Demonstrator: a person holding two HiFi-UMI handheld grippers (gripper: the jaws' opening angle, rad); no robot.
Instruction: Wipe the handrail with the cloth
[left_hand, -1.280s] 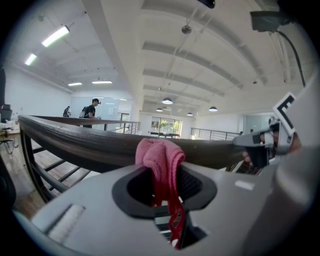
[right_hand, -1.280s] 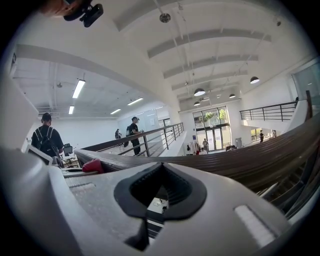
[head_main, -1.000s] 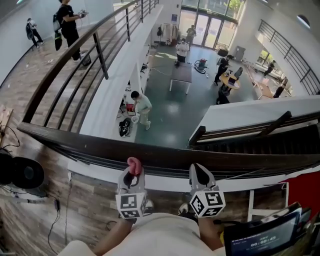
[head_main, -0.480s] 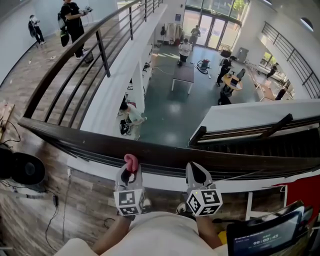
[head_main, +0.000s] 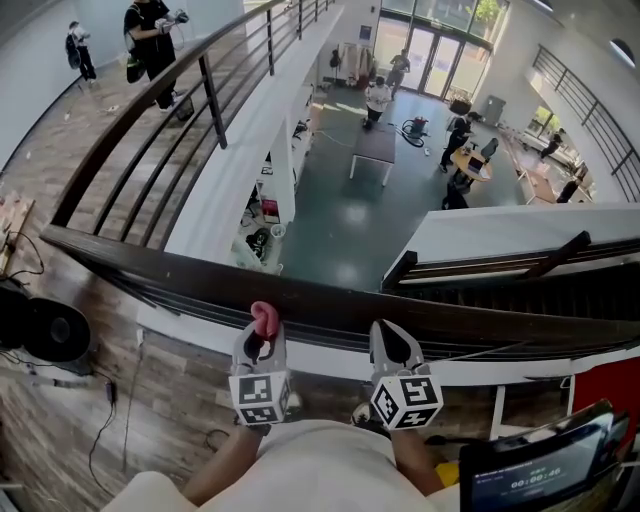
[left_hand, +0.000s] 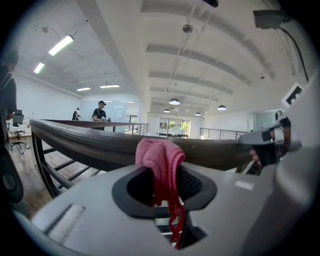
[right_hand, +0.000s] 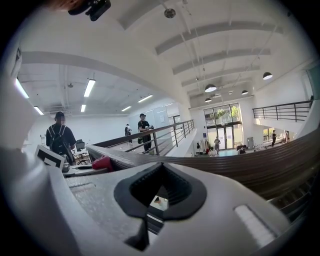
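A dark wooden handrail (head_main: 150, 268) runs across the head view from left to right, just beyond both grippers. My left gripper (head_main: 260, 340) is shut on a pink cloth (head_main: 265, 318), whose bunched top overlaps the rail's near edge; I cannot tell whether it touches. In the left gripper view the pink cloth (left_hand: 160, 161) sticks up between the jaws in front of the handrail (left_hand: 85, 142). My right gripper (head_main: 388, 338) is shut and empty, a hand's width to the right, just short of the rail. In the right gripper view the handrail (right_hand: 240, 167) crosses ahead of that gripper (right_hand: 161, 169).
Past the rail is an open drop to a lower floor (head_main: 350, 220) with people and tables. A second railing (head_main: 200, 75) runs away at left. A black fan (head_main: 50, 335) and cables lie on the wood floor at left. A tablet screen (head_main: 530, 478) sits at lower right.
Both grippers have edged slightly towards the rail, the cloth still held. The person in white below the rail has gone out of sight.
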